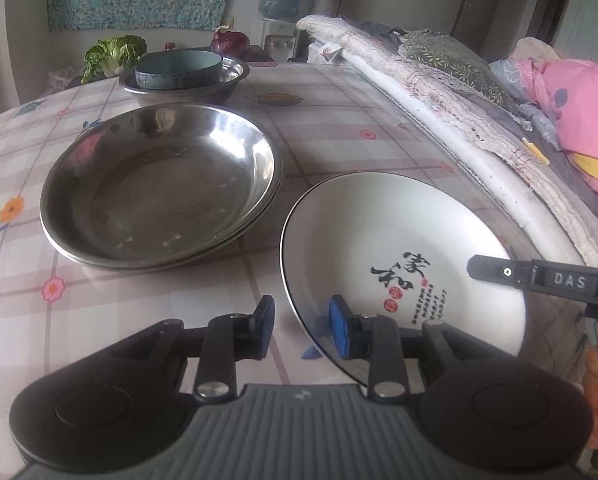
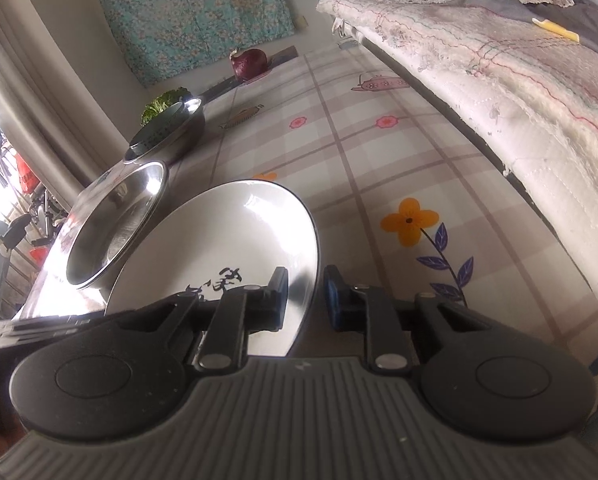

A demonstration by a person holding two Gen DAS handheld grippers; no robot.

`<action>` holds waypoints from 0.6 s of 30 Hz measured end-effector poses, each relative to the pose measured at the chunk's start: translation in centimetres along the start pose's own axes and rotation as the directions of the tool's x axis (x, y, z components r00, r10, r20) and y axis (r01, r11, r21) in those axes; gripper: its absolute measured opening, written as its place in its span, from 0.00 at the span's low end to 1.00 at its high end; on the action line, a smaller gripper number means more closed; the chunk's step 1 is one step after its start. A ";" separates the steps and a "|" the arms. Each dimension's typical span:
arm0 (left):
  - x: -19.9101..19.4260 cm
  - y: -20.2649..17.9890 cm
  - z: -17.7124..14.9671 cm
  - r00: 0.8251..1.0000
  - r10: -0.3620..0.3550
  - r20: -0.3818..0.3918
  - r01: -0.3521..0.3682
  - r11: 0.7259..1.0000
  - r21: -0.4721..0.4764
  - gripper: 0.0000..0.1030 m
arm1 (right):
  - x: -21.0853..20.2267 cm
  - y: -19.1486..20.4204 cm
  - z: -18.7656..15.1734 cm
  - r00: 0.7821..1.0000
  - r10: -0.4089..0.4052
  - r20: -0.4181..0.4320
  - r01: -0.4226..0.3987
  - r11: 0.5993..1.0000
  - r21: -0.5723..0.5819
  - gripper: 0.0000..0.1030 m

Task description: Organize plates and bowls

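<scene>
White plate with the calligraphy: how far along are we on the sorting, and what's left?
Done, by the look of it: steel plates are stacked, and a blue bowl sits nested in a steel bowl behind them. In hand: the white plate, with the left gripper and right gripper each straddling its rim on opposite sides. Left: it has no stack yet, so it probably still needs moving to its spot.

- Right gripper (image 2: 306, 298) straddling white plate (image 2: 235, 240) rim, one pad each side, contact unclear.
- Steel dish (image 2: 115, 220) just left of plate.
- Steel bowl (image 2: 167, 136), greens (image 2: 161, 104), red onion (image 2: 249, 64) farther back on checked tablecloth (image 2: 379, 168).
</scene>
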State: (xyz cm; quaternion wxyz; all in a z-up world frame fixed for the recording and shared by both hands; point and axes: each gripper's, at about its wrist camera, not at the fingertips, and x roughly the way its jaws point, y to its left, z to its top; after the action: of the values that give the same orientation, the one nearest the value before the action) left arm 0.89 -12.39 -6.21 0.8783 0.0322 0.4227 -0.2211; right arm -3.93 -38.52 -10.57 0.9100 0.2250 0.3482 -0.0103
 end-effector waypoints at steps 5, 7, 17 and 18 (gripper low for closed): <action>0.6 -0.6 0.3 1.000 0.007 -0.006 -0.007 1.000 0.021 0.32 | 0.2 0.5 -0.1 1.000 -0.006 -0.002 0.006 1.000 -0.022 0.19; 0.8 -0.8 0.3 1.000 0.010 -0.005 -0.009 1.000 0.028 0.32 | 0.3 0.5 -0.1 1.000 -0.006 -0.004 0.006 1.000 -0.025 0.19; 0.9 -1.6 0.4 0.999 0.036 -0.014 -0.036 0.999 0.025 0.36 | 0.4 1.2 0.1 1.000 -0.020 0.005 0.020 0.998 -0.063 0.21; 0.9 -1.6 0.4 0.999 0.038 -0.014 -0.037 0.999 0.024 0.36 | 0.4 1.2 0.2 1.000 -0.016 0.008 0.017 0.998 -0.064 0.21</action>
State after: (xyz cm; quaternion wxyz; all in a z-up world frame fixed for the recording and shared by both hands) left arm 1.02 -14.22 -6.39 0.8788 0.0522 0.4257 -0.2094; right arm -3.26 -37.49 -10.19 0.9178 0.1930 0.3469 -0.0074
